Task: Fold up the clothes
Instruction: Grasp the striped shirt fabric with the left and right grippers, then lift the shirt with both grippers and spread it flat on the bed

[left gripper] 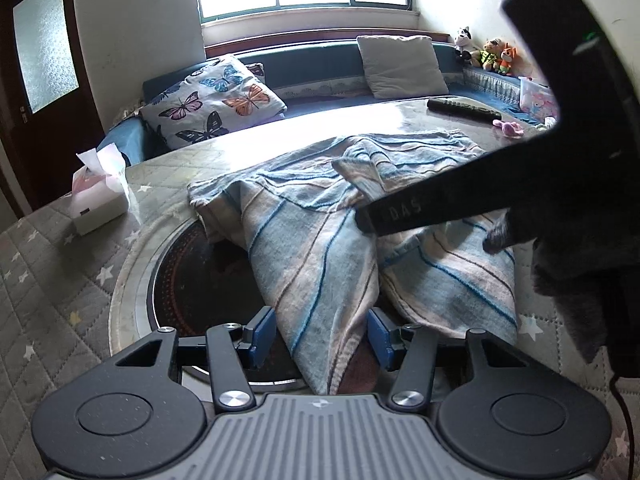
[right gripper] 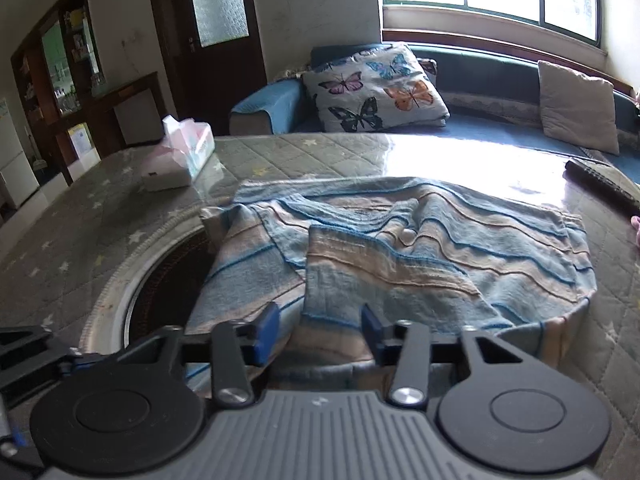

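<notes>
Because the cloth is soft and limp, the lines run from the claws outward.

Left claw (left gripper: 322, 334): a near corner of the striped garment (left gripper: 320, 232) runs between its blue pads, which appear to touch the fabric; judged clenched on it.
Right claw (right gripper: 320, 330): a bunched fold of the same garment sits between its pads; judged to be grasping it.
Garment place: rumpled in the middle of the surface (right gripper: 120, 208), its near edge draped over a dark round inset (left gripper: 192, 280) at 7 o'clock.
Handling: light, floppy, likely to sag and drag; hem corners look the best hold.
In the way: tissue box (left gripper: 100, 196) at 10 o'clock, near; remote (left gripper: 464, 109) and a pink toy (left gripper: 509, 127) at 1 o'clock, apart.
Beyond: butterfly pillow (left gripper: 216, 100) on the sofa (left gripper: 312, 60) at 11 o'clock.
</notes>
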`<state>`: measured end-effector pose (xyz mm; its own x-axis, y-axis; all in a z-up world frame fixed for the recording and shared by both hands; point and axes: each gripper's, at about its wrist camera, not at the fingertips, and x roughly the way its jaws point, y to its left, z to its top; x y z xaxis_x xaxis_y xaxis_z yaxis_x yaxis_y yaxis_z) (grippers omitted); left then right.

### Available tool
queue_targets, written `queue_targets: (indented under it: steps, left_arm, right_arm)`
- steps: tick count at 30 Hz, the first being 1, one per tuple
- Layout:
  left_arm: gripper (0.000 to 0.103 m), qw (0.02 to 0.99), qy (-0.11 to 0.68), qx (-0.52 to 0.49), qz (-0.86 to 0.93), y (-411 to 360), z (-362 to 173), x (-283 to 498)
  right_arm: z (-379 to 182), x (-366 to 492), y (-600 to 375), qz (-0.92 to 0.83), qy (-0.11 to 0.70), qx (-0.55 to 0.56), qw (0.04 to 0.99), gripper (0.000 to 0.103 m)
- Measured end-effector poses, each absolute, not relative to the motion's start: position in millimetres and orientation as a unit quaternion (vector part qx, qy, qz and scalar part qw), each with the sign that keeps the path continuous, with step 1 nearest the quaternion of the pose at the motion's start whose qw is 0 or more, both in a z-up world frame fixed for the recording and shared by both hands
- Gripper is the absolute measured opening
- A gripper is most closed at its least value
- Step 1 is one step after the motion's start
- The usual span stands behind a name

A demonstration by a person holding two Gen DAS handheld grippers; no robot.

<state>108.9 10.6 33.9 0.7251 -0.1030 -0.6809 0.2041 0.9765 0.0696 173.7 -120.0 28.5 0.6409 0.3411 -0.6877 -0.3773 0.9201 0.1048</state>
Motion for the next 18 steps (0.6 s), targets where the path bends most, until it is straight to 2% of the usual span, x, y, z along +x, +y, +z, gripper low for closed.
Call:
queue_targets:
  steps: [1,3,4,6,18]
  left_arm:
    - [0.055,0.926,0.361,0.069,-0.082,11.0,34.8,110.6]
    - [0.056,0.927,0.36,0.067,-0.081,11.7,36.9,113.6]
    - [0.056,0.928,0.359,0.066,-0.08,11.5,37.8,115.5]
    - [0.056,0.929,0.356,0.067,-0.079,10.4,39.7,119.8]
    - [0.056,0.928,0.357,0.057,-0.09,-18.7,41.8,184.4]
  right_arm:
    - [26.8,176.2,-121.3,0.195,0.379,-0.023,0.905,0.029]
    - [25.0,178.5,-129.4,0.19,0.384,-0.012,0.903,0.016]
    - [25.5,177.6,-133.0,0.189,0.384,-0.009,0.904,0.015]
    - [28.0,173.9,-143.1,0.187,0.381,-0.006,0.905,0.005]
    - [42.3,141.9,-216.7,0.157,0.367,0.003,0.917,0.003]
